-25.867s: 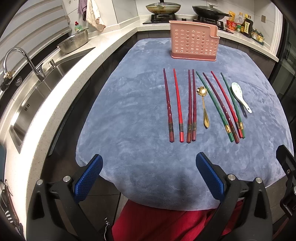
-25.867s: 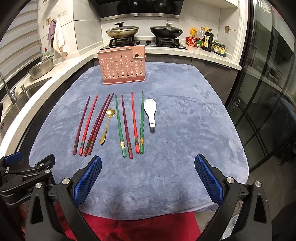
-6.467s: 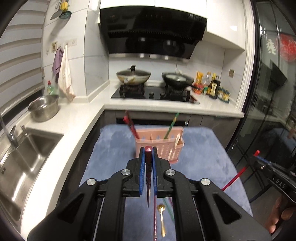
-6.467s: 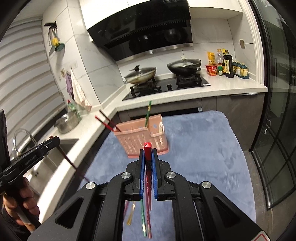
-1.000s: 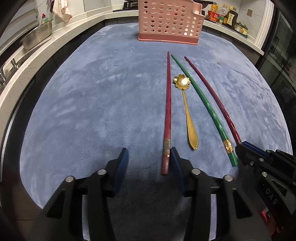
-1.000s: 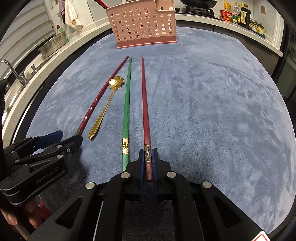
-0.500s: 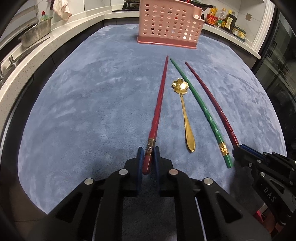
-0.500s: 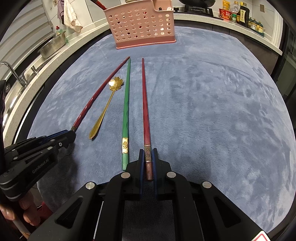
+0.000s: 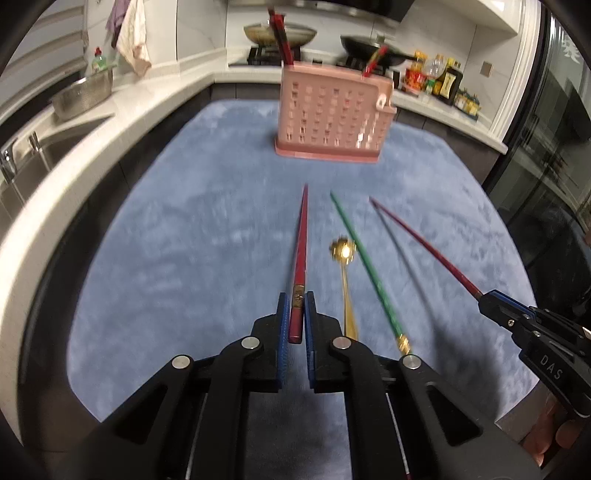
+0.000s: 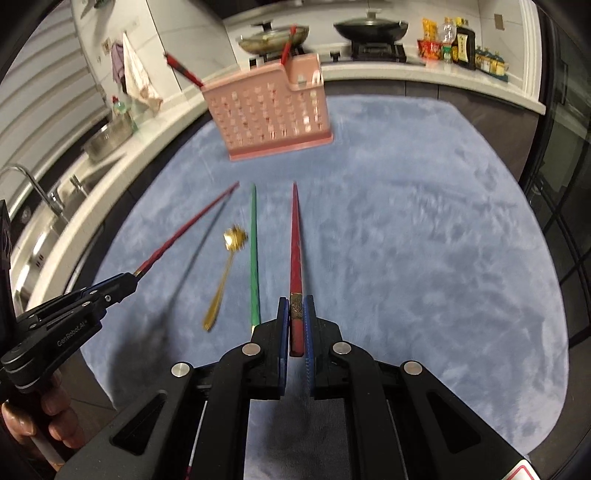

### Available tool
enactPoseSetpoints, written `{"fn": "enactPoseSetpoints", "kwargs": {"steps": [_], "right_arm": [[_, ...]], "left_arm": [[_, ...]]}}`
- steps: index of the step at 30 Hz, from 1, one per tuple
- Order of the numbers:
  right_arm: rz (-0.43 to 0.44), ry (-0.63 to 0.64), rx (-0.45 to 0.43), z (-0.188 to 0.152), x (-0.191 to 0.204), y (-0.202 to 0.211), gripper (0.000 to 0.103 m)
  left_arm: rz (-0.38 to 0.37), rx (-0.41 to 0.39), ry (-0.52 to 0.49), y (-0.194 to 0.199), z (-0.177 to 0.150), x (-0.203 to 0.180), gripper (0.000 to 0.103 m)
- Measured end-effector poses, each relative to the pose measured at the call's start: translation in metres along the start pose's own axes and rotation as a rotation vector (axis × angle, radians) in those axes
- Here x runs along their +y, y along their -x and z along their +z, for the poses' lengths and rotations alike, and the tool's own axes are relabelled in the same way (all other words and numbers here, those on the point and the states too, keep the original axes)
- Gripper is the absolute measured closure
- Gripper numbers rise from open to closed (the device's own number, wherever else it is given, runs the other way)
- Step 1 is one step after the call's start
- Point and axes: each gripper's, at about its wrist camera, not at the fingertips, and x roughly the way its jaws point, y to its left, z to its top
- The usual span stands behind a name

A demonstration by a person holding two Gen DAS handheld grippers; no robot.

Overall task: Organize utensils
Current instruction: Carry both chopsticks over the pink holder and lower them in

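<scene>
My left gripper (image 9: 294, 314) is shut on the thick end of a dark red chopstick (image 9: 301, 254) and holds it lifted above the blue mat, tip pointing at the pink utensil basket (image 9: 332, 118). My right gripper (image 10: 295, 317) is shut on another dark red chopstick (image 10: 295, 243), also lifted. A green chopstick (image 9: 369, 266) and a gold spoon (image 9: 345, 273) lie on the mat between them; both also show in the right wrist view, the green chopstick (image 10: 253, 254) and the spoon (image 10: 225, 273). The basket (image 10: 273, 114) holds several chopsticks.
The blue mat (image 9: 184, 229) covers the table. A sink (image 9: 22, 166) and a steel bowl (image 9: 83, 96) are on the left counter. Pans (image 10: 369, 26) sit on the stove behind the basket, bottles (image 10: 458, 44) at the back right. A glass door is on the right.
Both grippers have lifted off the mat with their chopsticks, and the views have tilted up toward the basket. One second ago my left gripper was open around its chopstick.
</scene>
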Motion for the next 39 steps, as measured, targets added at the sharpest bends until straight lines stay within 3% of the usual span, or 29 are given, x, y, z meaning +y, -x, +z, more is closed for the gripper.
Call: {"fn": "enactPoseSetpoints", "kwargs": {"steps": [22, 33, 39], "right_arm": [[0.032, 0.008, -0.243, 0.107, -0.002, 0.068, 0.096], [0.078, -0.036, -0.327, 0.154, -0.007, 0.084, 0.096], [0.146, -0.086, -0.381, 0.196, -0.008, 0.09, 0.096]], "left_arm": [[0.039, -0.211, -0.005, 0.061, 0.121, 0.004, 0.096], [-0.007, -0.295, -0.016, 0.081, 0.181, -0.009, 0.096], [-0.023, -0.386, -0.04, 0.096, 0.225, -0.02, 0.096]]}}
